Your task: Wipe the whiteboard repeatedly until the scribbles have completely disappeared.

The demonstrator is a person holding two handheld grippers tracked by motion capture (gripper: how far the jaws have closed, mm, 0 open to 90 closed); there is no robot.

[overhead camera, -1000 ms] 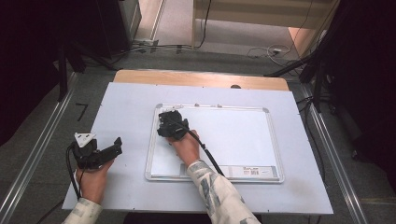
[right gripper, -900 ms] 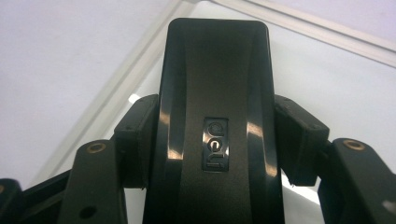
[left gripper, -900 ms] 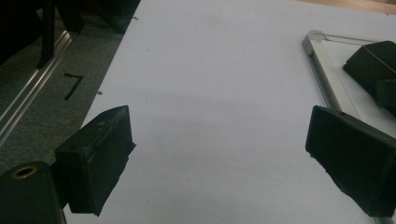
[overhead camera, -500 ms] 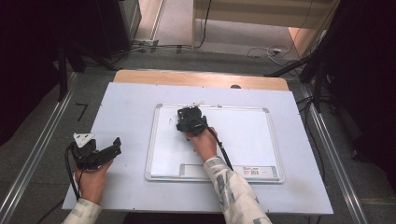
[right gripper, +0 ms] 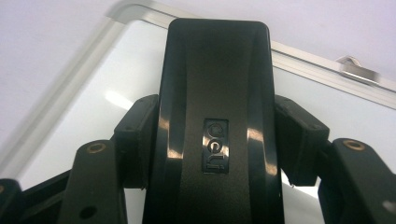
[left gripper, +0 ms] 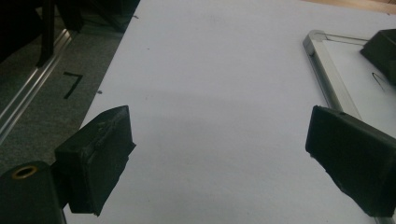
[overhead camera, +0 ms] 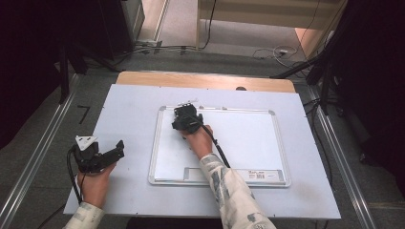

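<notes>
Looks like a lab or recording studio setup, not anyone's home. The table is covered with a plain white sheet, with a bare wood edge showing at 12 o'clock. Metal rails run along the floor at 9 and 3 o'clock, black curtains hang at both sides, and loose cables trail over grey carpet at 12 o'clock. A black tape mark sits on the floor around 10.

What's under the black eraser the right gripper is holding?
The whiteboard: the eraser, clamped in the right gripper, sits over its upper left corner. Whether its underside touches the board, or any ink lies beneath it, is covered.
</notes>
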